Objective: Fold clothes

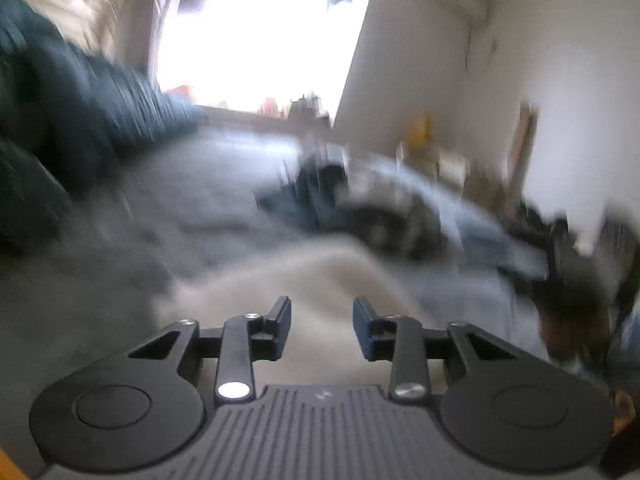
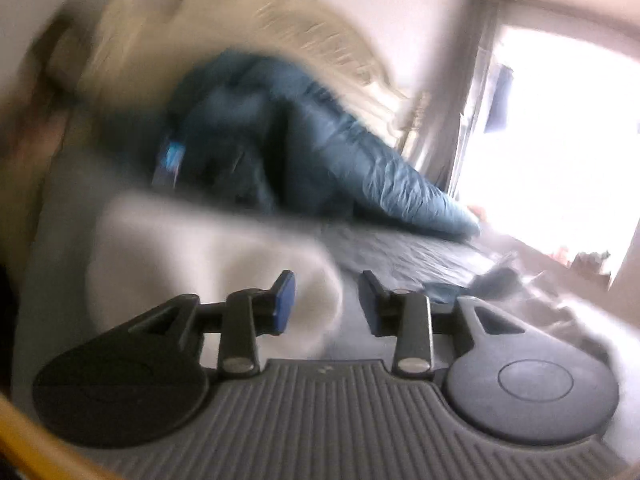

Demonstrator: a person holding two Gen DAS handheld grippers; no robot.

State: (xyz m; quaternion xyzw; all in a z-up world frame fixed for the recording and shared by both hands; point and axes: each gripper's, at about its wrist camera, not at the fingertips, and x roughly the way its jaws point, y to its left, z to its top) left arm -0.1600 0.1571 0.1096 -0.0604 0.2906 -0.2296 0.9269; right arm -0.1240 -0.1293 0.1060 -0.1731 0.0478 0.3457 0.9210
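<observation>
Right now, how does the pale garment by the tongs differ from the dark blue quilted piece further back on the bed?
1. Colour: the pale garment is off-white; the dark blue quilted piece is deep blue.
2. Surface: the pale garment looks smooth through the blur; the quilted piece shows stitched ridges.
3. Place: the pale garment lies just ahead of the right tongs; the quilted piece is heaped further back.
Shared: both lie unfolded on the bed.

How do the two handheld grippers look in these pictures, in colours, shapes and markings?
The left gripper and the right gripper look alike: a grey ribbed plate at the base, two round black discs at the sides, black linkage bars with silver screws, and two short fingers with dark blue pads. A yellow-orange edge shows at the lower left corner. No sleeves or cables are visible.
</observation>
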